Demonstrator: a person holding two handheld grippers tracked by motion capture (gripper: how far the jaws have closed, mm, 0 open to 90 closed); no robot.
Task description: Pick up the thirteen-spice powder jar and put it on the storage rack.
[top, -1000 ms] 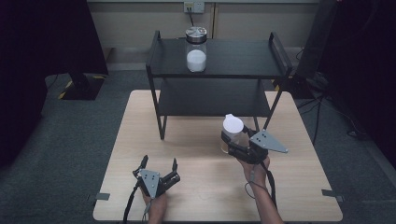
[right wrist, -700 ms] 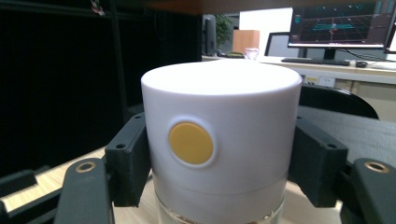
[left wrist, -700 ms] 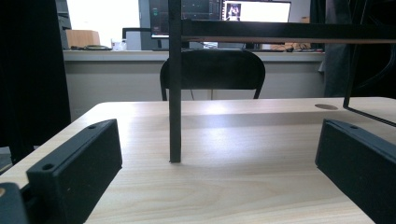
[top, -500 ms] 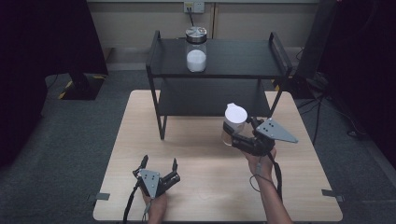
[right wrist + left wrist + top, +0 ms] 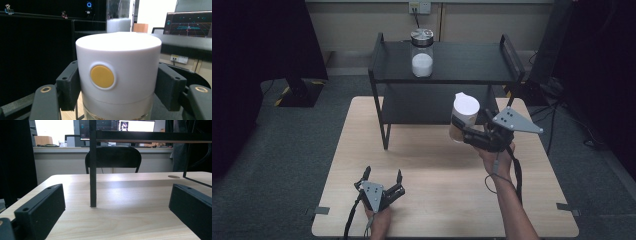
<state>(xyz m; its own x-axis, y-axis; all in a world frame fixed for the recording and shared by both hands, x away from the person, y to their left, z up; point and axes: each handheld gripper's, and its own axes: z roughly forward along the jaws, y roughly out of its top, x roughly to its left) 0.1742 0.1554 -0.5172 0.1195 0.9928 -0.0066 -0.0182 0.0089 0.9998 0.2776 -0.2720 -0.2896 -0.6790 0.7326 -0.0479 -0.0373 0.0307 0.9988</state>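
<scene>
My right gripper is shut on a jar with a white lid, held in the air in front of the black shelf. In the right gripper view the white lid with its yellow round button sits between the two black pads, which press on its sides. A glass jar with a metal lid and white powder stands on the shelf's top level. My left gripper rests low near the table's front edge, open, with nothing between its jaws; its pads frame a shelf leg.
The wooden table carries the two-level black shelf at its far side. A black chair stands beyond the table in the left gripper view. Dark cabinets and cables surround the table on the grey floor.
My right gripper has risen with the white-lidded jar, from near the table top to about the height of the shelf's lower level. The left gripper has stayed put.
</scene>
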